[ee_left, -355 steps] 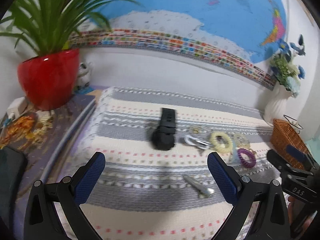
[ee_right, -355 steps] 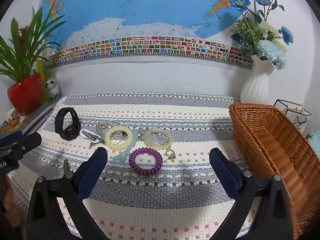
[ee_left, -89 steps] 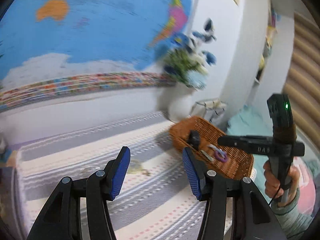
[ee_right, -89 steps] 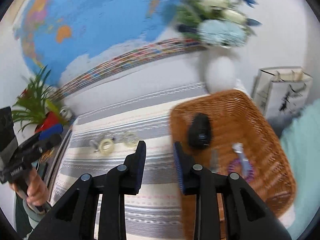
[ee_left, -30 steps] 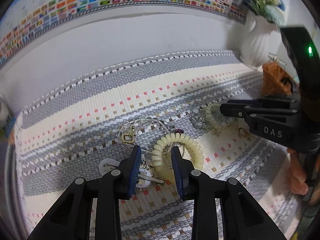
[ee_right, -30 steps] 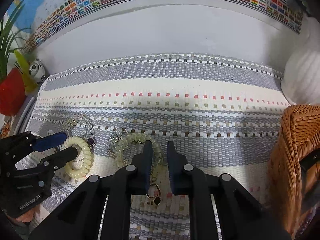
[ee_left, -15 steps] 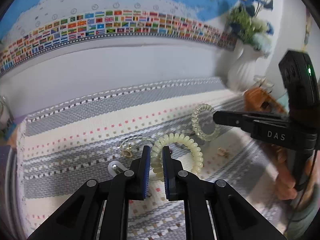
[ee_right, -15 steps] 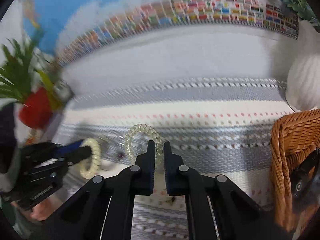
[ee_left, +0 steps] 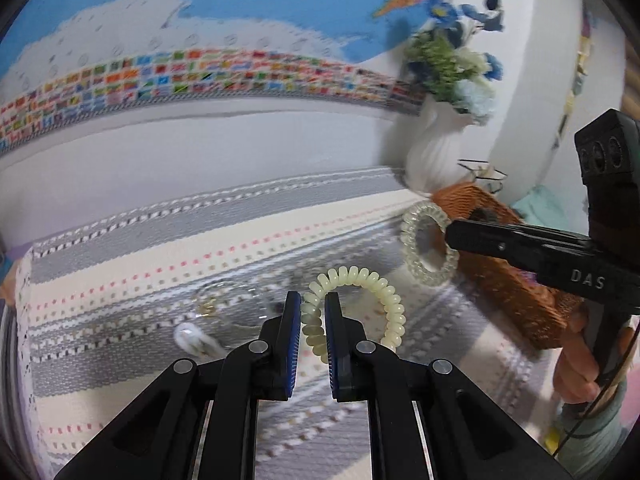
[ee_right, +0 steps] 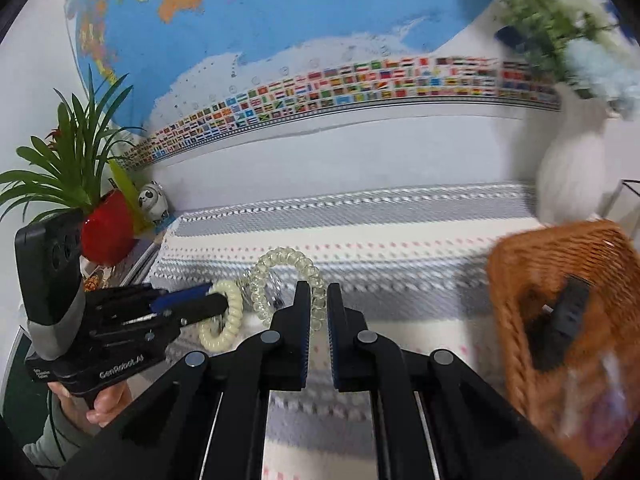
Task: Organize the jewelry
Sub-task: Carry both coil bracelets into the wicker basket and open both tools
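My left gripper (ee_left: 312, 312) is shut on a cream spiral hair tie (ee_left: 386, 294) and holds it above the striped cloth (ee_left: 120, 280). My right gripper (ee_right: 319, 300) is shut on a clear spiral hair tie (ee_right: 280, 260), also lifted; it shows in the left wrist view (ee_left: 412, 248) next to the wicker basket (ee_left: 516, 276). The basket (ee_right: 560, 256) holds a black watch (ee_right: 560, 324) and a blurred purple item. A silver chain (ee_left: 228, 300) and a white clip (ee_left: 192, 340) lie on the cloth.
A white vase with blue flowers (ee_left: 440, 148) stands behind the basket. A red pot with a green plant (ee_right: 104, 228) and a small owl figure (ee_right: 152, 196) stand at the far left. A world map covers the wall.
Both grippers have lifted their hair ties off the cloth and swung right toward the basket. The right gripper's hair tie now hangs near the basket's rim.
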{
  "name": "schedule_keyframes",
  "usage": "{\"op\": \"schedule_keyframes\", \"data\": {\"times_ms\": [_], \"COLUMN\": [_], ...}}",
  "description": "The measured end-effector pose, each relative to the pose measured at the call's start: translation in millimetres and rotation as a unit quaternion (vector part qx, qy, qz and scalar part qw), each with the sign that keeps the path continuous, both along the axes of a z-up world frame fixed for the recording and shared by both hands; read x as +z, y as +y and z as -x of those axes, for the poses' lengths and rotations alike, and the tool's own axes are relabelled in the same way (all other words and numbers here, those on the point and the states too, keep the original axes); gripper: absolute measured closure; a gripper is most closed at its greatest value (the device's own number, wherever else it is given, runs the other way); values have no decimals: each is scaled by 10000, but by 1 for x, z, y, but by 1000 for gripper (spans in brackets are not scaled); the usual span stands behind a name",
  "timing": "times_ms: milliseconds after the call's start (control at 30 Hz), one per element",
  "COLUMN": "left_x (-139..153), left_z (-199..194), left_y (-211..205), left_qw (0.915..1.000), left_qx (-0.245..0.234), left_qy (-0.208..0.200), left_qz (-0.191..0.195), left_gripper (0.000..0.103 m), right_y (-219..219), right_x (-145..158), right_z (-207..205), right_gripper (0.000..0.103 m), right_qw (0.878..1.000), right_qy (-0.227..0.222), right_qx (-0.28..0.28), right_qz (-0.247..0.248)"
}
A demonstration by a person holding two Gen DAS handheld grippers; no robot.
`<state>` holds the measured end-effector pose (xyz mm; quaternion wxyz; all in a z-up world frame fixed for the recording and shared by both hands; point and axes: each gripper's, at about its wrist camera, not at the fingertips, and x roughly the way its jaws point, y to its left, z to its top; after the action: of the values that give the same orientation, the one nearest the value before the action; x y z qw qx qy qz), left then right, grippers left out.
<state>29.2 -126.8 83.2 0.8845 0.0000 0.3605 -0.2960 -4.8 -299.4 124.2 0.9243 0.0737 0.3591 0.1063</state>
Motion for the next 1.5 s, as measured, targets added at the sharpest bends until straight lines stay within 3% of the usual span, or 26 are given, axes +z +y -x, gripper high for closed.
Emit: {"op": "schedule_keyframes", "data": {"times_ms": [200, 400, 633, 767, 900, 1000, 1100, 1333, 1400, 1433, 1500], "left_x": [39, 72, 74, 76, 58, 35, 2, -50, -52, -53, -56], "left_z": [36, 63, 75, 70, 48, 32, 19, 2, 1, 0, 2], "left_y": [-38, -91, -162, -151, -95, -72, -71, -69, -67, -69, -73], "left_qw": [9985, 9933, 9876, 9889, 9964, 9982, 9957, 9888, 9899, 9895, 9890], "left_qx": [-406, -971, -1462, -1396, -689, -434, -284, -71, -82, -82, -114], "left_qy": [-370, -629, -552, -458, -250, 215, 661, 1181, 1153, 1144, 1051], "left_qz": [2, 47, -128, -226, -416, -352, -584, -915, -826, -880, -1036], "left_gripper": [93, 93, 93, 91, 59, 59, 59, 59, 66, 85, 92], "right_y": [-49, -119, -170, -188, -194, -193, -187, -170, -172, -173, -176], "right_x": [37, 61, 47, 29, 15, 10, 9, 13, 13, 13, 12], "right_z": [55, 96, 95, 92, 97, 94, 91, 92, 92, 91, 90], "right_gripper": [94, 94, 94, 94, 94, 94, 94, 94, 94, 94, 94], "right_qw": [9980, 9854, 9780, 9791, 9809, 9833, 9841, 9852, 9846, 9843, 9838], "right_qy": [-139, -104, 287, 461, 464, 475, 462, 436, 444, 453, 474], "right_qx": [-577, -1551, -1893, -1905, -1826, -1723, -1679, -1575, -1605, -1624, -1660], "right_qz": [219, 693, 833, 546, 482, 350, 345, 524, 536, 525, 481]}}
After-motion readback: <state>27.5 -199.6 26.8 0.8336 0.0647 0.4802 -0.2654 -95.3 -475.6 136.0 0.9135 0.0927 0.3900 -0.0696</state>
